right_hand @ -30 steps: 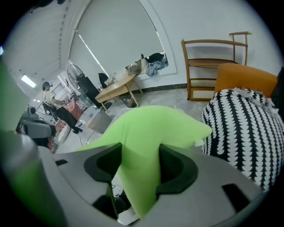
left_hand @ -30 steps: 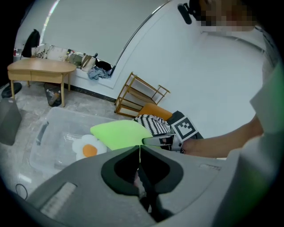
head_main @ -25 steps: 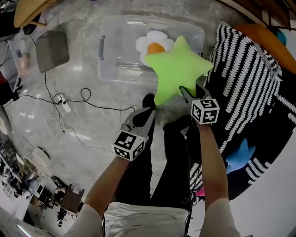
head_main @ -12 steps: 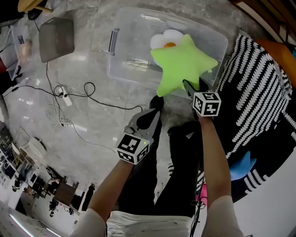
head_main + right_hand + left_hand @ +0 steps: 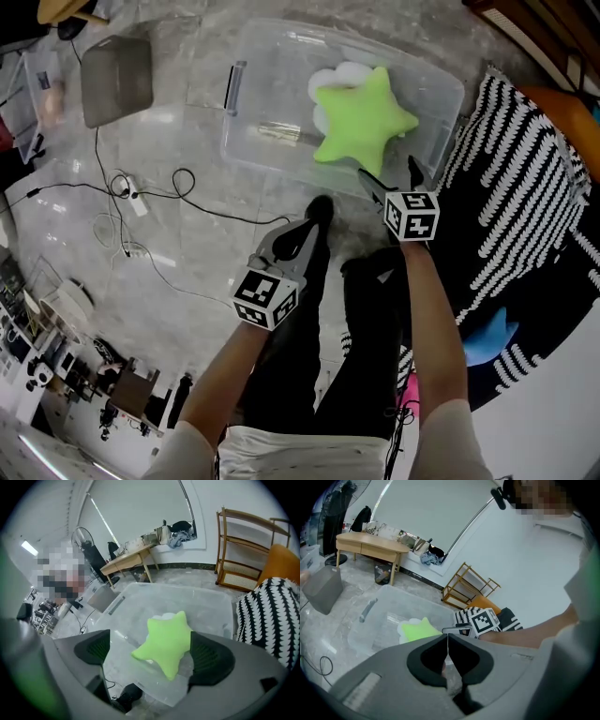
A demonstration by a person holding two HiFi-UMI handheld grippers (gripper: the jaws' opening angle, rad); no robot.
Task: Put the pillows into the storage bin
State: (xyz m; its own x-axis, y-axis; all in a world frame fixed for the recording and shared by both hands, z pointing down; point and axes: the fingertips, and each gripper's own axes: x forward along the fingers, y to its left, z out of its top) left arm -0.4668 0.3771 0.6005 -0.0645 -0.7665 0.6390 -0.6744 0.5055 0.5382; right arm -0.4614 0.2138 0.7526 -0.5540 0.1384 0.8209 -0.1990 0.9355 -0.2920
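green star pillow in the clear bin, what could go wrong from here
The green star pillow lies on the white pillow, one tip near the bin's near wall; it might slide or hang over. The right gripper, jaws just opened and empty, hovers close and might snag it.

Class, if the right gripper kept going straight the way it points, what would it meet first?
Probably the green star pillow lying in the clear bin; depth is unclear. The right gripper has just opened its jaws, nothing gripped between them.
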